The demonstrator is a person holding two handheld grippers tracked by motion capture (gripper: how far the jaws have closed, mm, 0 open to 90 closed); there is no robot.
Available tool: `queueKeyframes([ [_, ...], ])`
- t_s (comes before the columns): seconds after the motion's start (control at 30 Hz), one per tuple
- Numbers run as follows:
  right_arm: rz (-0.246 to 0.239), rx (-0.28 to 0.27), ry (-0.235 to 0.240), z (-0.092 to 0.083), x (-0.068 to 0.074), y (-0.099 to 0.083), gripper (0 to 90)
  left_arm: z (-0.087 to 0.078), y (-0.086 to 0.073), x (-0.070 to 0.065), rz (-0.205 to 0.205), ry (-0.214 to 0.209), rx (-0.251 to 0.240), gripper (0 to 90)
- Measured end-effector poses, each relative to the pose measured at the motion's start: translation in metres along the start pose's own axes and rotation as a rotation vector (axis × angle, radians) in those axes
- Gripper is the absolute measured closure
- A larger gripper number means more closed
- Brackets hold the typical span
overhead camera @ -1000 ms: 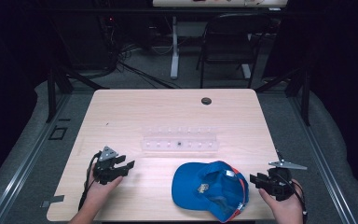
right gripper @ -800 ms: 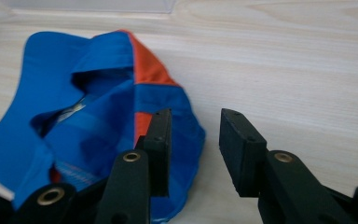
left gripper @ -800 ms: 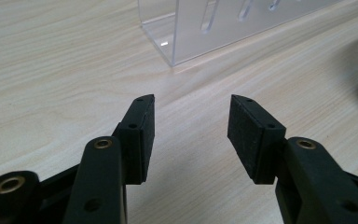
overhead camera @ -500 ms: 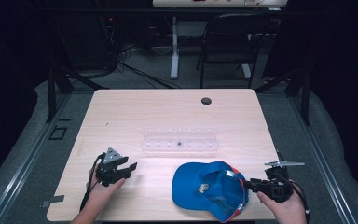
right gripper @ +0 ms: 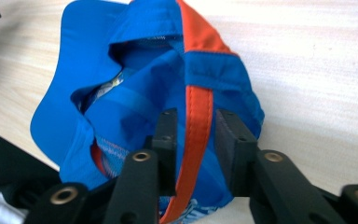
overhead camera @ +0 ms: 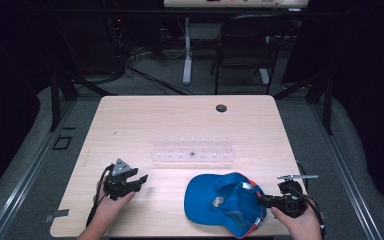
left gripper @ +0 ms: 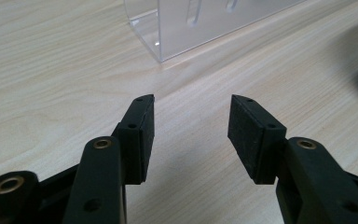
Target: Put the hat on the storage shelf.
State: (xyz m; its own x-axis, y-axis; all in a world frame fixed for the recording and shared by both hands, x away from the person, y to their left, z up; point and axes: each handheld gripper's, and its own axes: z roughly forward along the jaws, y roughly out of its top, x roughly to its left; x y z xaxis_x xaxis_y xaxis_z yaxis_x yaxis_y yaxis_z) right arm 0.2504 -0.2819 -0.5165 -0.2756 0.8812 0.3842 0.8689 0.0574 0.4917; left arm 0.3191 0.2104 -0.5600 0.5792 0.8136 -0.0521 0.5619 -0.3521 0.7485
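Blue fabric cap with orange trim (overhead camera: 225,202), lying upside down on pale wooden table (overhead camera: 180,120), just in front of clear plastic rack (overhead camera: 192,154). Right gripper (right gripper: 193,140) at cap's right edge, jaws just closing around orange band, pads near it. Left gripper (overhead camera: 130,181) left of rack, well apart from cap, jaws apart, nothing between.

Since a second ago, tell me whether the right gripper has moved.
Yes. In the high view the right gripper has shifted left from the table's right edge onto the blue cap, jaws just closing around its orange strip.
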Motion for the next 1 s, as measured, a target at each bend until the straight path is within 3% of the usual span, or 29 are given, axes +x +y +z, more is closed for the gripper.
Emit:
queueKeyframes([
  [0.23,0.011,-0.039,-0.027,0.004,-0.001,0.008,83.0,0.001,0.000,-0.001,0.004,0.000,0.003,51.1],
  [0.73,0.043,-0.091,-0.091,0.010,-0.008,0.034,87.8,0.001,0.000,-0.001,0.009,0.002,0.003,51.2],
  [1.0,0.045,-0.051,-0.007,0.009,-0.014,0.035,72.4,0.001,0.000,-0.001,0.013,0.001,0.005,51.2],
])
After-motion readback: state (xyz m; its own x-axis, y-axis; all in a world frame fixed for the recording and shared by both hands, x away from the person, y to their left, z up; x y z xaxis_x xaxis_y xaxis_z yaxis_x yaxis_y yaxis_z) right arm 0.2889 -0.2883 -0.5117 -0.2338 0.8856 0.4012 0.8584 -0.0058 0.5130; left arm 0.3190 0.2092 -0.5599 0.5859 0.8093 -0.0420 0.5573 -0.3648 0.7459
